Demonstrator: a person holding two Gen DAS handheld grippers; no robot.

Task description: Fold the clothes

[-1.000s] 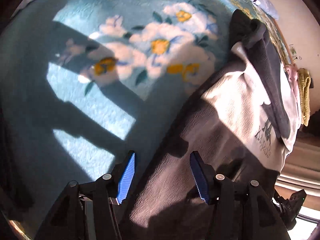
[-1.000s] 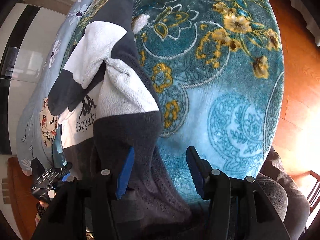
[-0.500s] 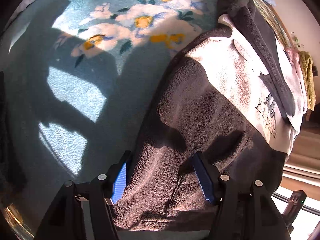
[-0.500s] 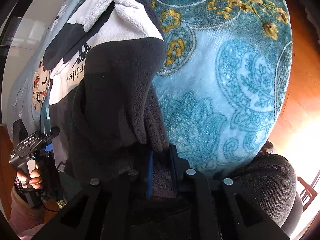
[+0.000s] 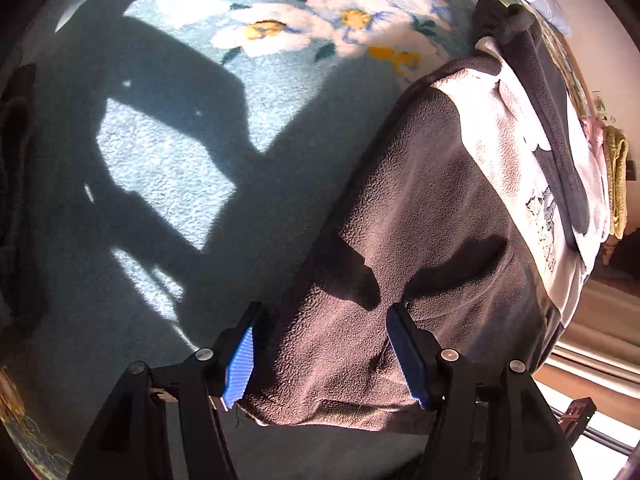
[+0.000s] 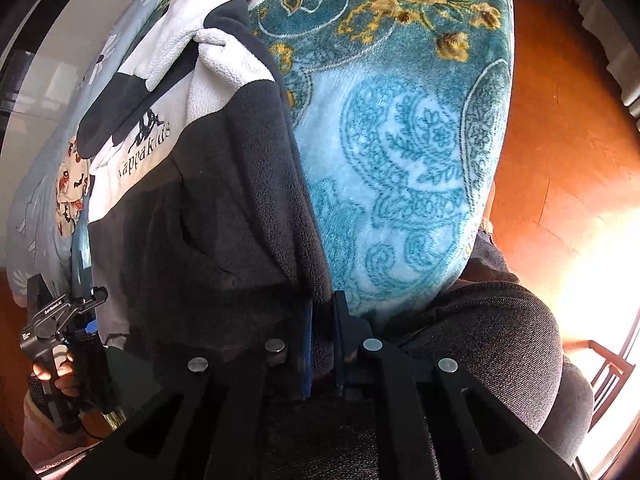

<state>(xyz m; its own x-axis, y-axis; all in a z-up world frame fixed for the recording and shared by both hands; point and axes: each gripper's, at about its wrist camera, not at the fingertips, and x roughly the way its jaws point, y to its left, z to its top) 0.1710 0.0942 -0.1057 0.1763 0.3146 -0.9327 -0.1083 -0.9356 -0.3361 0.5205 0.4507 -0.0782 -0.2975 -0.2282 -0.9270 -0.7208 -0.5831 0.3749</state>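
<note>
1. Closed since a second ago: right gripper (image 6: 320,344), its jaws then wide apart, now pinched tight on the near hem of the fleece top (image 6: 224,208).
2. Moved in over the same second: left gripper (image 5: 328,348), then straddling the garment's side edge above the blanket, now further onto the dark fabric.
3. Left gripper parted wide, blue pads (image 5: 240,364) on either side of the dark lower hem (image 5: 332,412), nothing clamped between them.
4. Seen at the lower left of the right wrist view: a hand (image 6: 56,372) around the left tool's handle.
5. Fleece top spread along the near edge of the bed, dark grey at the near end, white band with printed lettering (image 6: 146,152) further out, dark sleeve (image 5: 560,152) folded across the white part.
6. Beneath the garment: a teal floral blanket (image 6: 408,160), sunlit and crossed by shadows in the left wrist view.
7. Past the blanket's near edge: a knee in dark trousers (image 6: 500,344) and orange wooden floor (image 6: 568,128).
</note>
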